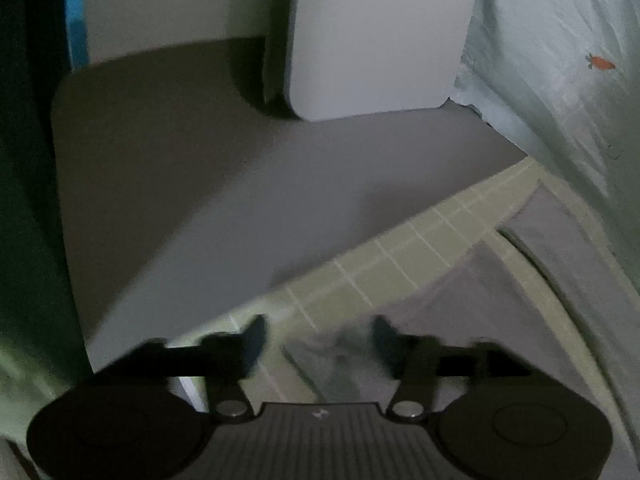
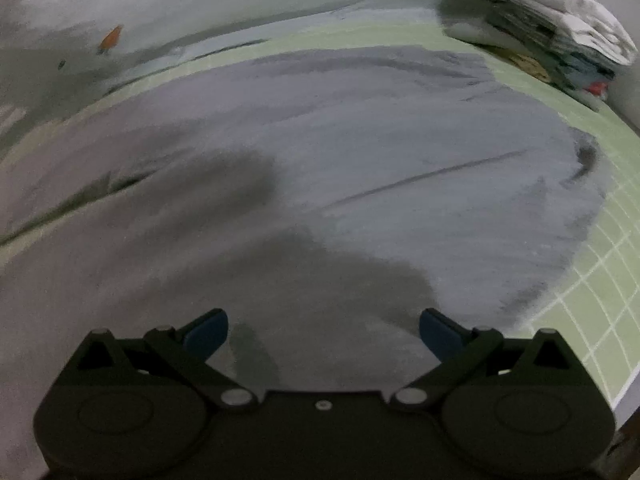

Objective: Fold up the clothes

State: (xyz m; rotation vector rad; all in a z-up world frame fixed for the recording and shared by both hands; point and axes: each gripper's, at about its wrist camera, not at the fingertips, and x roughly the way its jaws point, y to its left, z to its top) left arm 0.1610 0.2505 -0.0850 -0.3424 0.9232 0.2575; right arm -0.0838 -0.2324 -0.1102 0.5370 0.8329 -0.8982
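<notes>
Left gripper (image 1: 318, 338): jaws apart, nothing held, above corner of grey garment (image 1: 480, 300) on green grid mat (image 1: 400, 236). Right gripper (image 2: 323, 330): jaws wide, empty, over the garment spread flat on the mat. Stack of folded clothes (image 2: 552, 20) far right.

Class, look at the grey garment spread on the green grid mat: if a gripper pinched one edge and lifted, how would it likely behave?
The grey garment would probably drape and sag, since it lies flat with soft creases. It looks thin, so likely light. On the green grid mat it may slide or bunch rather than hold shape when pushed.
</notes>
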